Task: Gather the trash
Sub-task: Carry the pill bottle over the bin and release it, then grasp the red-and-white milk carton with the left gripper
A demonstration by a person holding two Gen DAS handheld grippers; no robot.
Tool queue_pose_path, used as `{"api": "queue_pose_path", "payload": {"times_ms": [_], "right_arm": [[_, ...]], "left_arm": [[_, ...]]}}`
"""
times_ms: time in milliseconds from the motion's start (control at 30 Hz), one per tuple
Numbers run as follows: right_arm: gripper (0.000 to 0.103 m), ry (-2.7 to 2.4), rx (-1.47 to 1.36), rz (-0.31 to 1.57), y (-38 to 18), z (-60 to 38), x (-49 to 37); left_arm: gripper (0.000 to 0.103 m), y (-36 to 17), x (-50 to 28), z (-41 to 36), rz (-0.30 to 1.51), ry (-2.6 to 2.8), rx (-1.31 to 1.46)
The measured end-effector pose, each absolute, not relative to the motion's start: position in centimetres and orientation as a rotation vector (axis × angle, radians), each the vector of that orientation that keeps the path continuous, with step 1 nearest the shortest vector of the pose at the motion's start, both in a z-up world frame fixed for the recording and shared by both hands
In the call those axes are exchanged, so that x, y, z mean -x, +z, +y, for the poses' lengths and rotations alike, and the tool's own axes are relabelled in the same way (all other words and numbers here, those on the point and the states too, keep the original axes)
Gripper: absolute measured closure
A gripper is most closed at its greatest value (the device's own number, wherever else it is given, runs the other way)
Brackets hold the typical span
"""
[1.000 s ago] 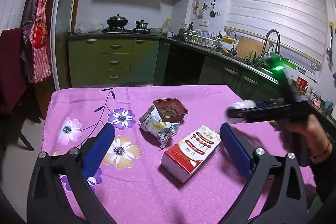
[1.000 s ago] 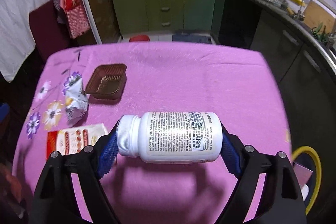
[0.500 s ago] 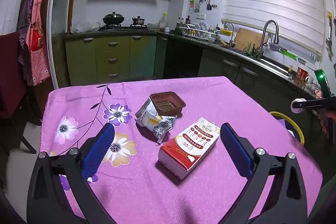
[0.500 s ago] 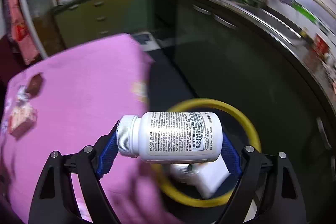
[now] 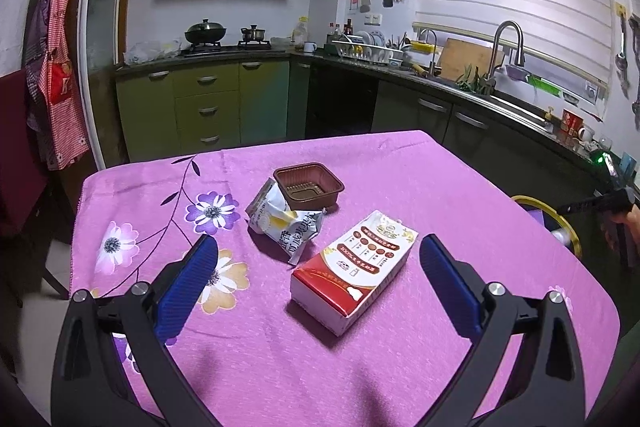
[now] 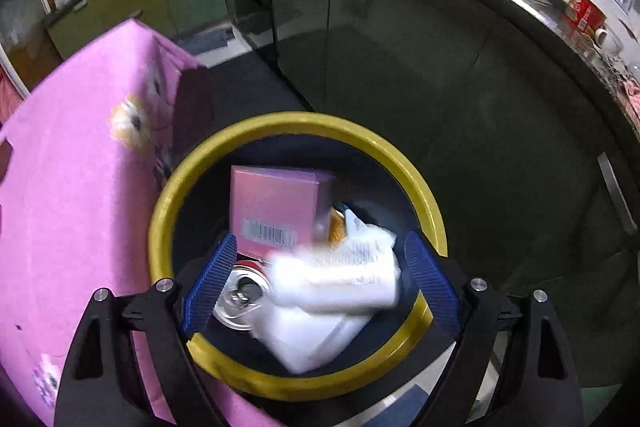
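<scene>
So the right gripper (image 6: 316, 281) has just let go — half a second ago its blue pads were clamped on the white plastic pill bottle (image 6: 334, 277), and now the jaws are spread wide with nothing between them, while the bottle shows as a blurred white streak dropping into the yellow-rimmed round trash bin (image 6: 434, 215) beside the table. It's landing on top of a pink cardboard box (image 6: 276, 207), a silver drink can (image 6: 240, 297) and a white plastic bag (image 6: 308, 339) (already binned, by the look of it). That's one more piece done, I'd say. The left gripper (image 5: 318, 277) hangs wide open and empty over the pink floral tablecloth (image 5: 400, 171), where a red-and-white carton (image 5: 354, 269), a crumpled silver snack wrapper (image 5: 282, 225) and a brown plastic tray (image 5: 308, 185) lie uncollected — probably the carton next.
</scene>
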State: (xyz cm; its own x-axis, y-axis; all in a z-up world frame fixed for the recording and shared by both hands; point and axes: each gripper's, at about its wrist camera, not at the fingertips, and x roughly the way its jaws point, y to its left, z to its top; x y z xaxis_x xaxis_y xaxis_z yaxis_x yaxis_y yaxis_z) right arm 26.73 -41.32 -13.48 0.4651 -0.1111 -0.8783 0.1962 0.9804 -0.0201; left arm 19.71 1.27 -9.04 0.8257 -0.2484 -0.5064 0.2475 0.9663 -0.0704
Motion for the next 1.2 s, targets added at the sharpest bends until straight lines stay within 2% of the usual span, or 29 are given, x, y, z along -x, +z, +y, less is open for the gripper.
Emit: {"api": "queue_pose_path", "payload": {"times_ms": [267,400,567,967,1000,1033,1100,1133,1200], "right_arm": [[0.014,-0.118,-0.095,0.973,-9.8,-37.3,-24.0],[0.013,-0.069,-0.092,0.940,-8.4,-35.6,-22.4],[0.013,-0.018,-0.091,0.922,-7.5,-34.4,-21.7],[0.013,0.033,-0.075,0.937,-8.0,-32.0,-21.4],[0.013,0.033,-0.074,0.938,-8.0,-31.9,-21.4],[0.013,0.033,-0.072,0.939,-8.0,-31.9,-21.4],[0.013,0.035,-0.076,0.939,-8.1,-32.0,-21.5],[0.012,0.038,-0.078,0.939,-8.1,-31.9,-21.5],[0.012,0.042,-0.077,0.942,-8.3,-31.7,-21.6]], "left_arm": [[0.007,-9.4,-19.9,0.1,0.578,-0.341,-0.013],[0.007,-9.4,-21.0,0.4,0.652,-0.447,0.031],[0.007,-9.5,-22.8,0.2,0.703,-0.558,-0.142],[0.008,-13.5,-27.5,-1.5,0.854,-0.814,-0.292],[0.012,-13.7,-27.4,-1.6,0.855,-0.818,-0.296],[0.024,-13.9,-27.4,-1.7,0.857,-0.819,-0.304],[0.040,-14.4,-27.5,-2.0,0.871,-0.806,-0.324],[0.044,-14.6,-27.6,-2.1,0.877,-0.797,-0.329],[0.045,-14.9,-27.9,-2.1,0.888,-0.797,-0.317]]}}
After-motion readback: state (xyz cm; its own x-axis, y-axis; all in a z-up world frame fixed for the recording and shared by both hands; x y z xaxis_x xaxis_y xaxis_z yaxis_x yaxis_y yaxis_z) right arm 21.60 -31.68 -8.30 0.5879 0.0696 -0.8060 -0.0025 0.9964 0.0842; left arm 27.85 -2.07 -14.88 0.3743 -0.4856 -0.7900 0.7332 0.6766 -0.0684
